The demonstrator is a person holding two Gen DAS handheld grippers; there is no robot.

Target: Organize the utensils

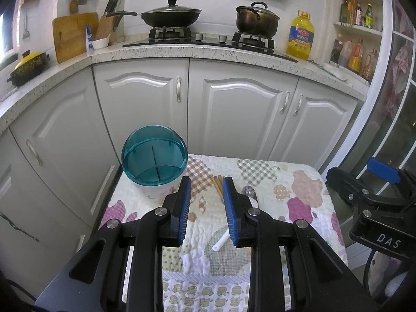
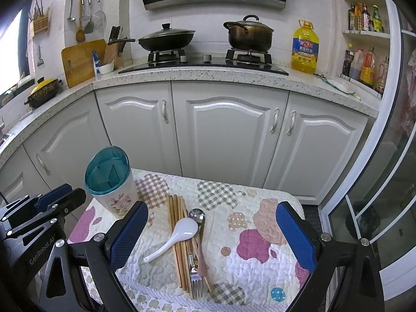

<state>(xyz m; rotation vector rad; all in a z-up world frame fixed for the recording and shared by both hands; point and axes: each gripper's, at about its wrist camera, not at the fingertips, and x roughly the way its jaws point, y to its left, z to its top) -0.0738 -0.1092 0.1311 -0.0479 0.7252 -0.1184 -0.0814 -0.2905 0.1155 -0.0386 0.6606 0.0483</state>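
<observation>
Teal-lidded floral holder (image 2: 114,189), white spoon (image 2: 176,234)

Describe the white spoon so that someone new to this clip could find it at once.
On the patchwork quilted cloth, right of the teal-lidded floral utensil holder, lies a pile of cutlery. The white ceramic soup spoon lies slantwise across the wooden chopsticks, bowl toward the metal spoon; it is the only white piece.

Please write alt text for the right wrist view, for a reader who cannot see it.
The open right gripper hovers above chopsticks, a white spoon, a metal spoon and a fork on a quilted table. A teal-topped holder stands at far left.
</observation>
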